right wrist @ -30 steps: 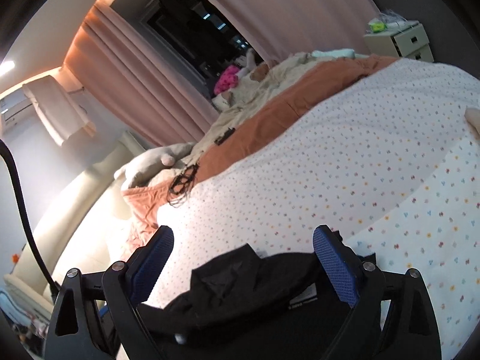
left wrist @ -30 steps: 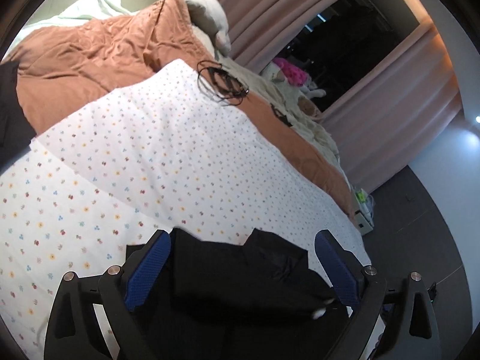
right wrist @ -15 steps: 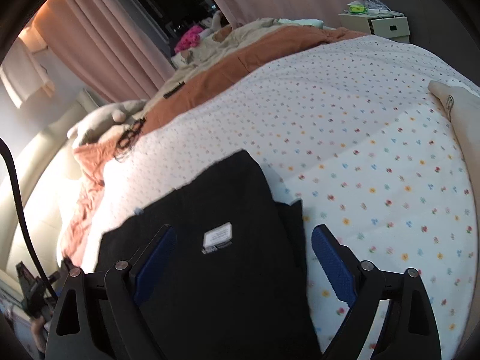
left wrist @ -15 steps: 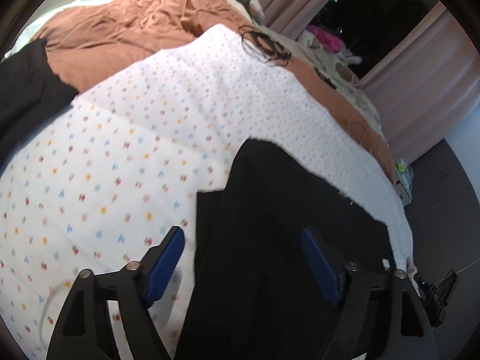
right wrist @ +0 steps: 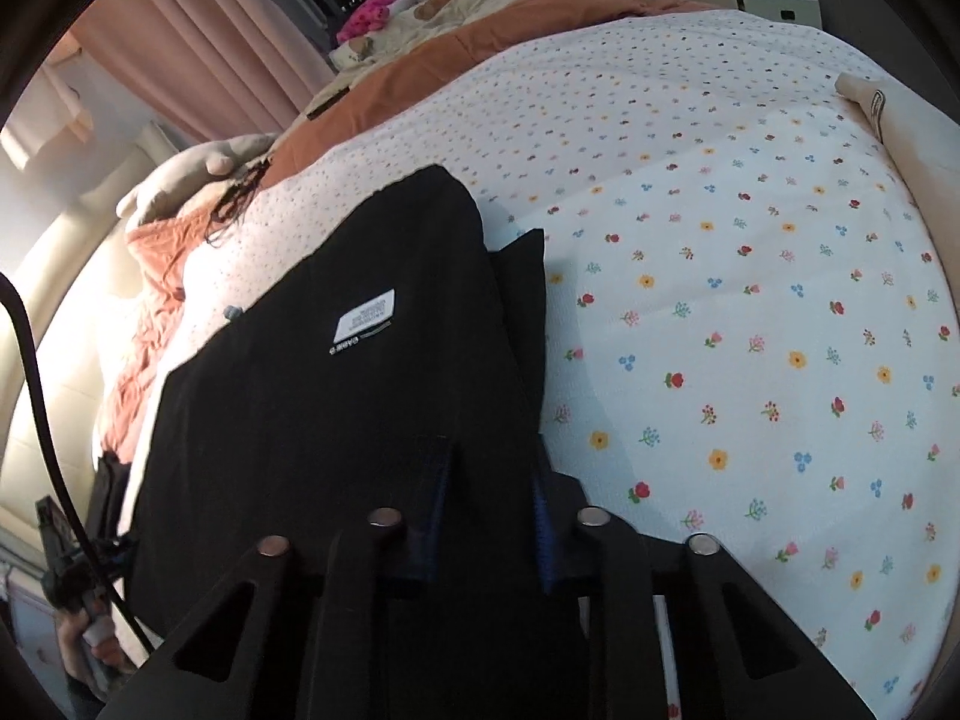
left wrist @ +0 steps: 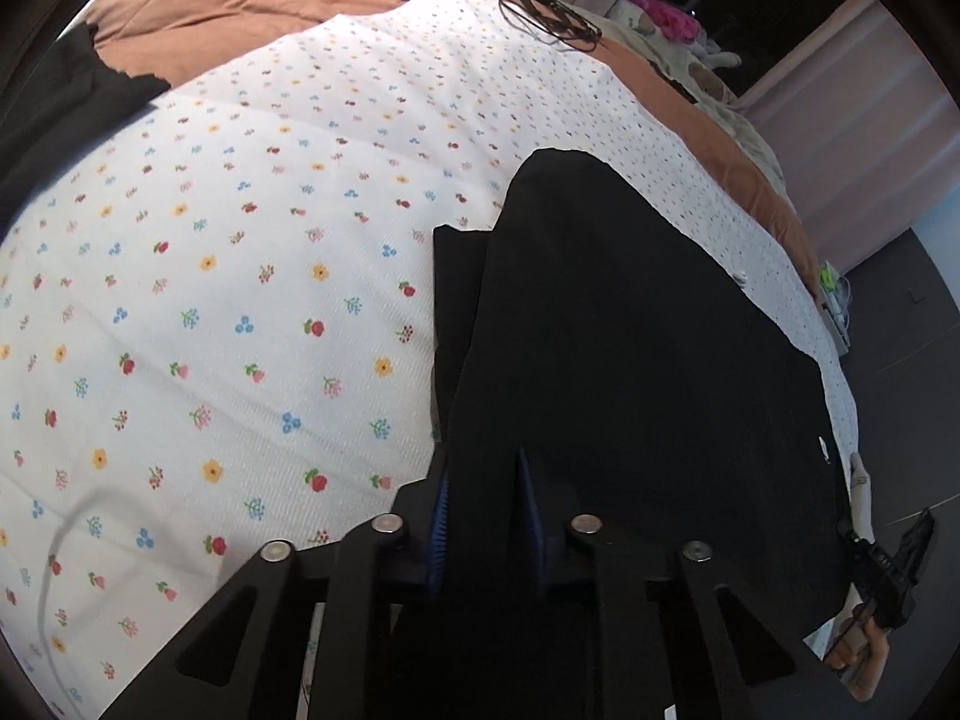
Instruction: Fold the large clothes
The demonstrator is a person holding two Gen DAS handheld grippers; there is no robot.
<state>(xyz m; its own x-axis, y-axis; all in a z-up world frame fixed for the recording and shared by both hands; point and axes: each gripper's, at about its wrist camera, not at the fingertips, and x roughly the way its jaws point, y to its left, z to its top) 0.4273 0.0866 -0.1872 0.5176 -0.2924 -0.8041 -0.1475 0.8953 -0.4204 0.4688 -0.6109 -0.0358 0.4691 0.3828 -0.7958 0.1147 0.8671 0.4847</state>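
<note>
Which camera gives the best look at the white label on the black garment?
The right wrist view: the white label faces it, on the black garment. The left wrist view shows only plain black cloth, no label.

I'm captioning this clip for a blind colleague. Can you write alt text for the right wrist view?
The right claw is shut on the near edge of a black garment spread on a bed with a white floral sheet; a white label shows on the fabric. Behind lie an orange blanket and pink curtains.
</note>
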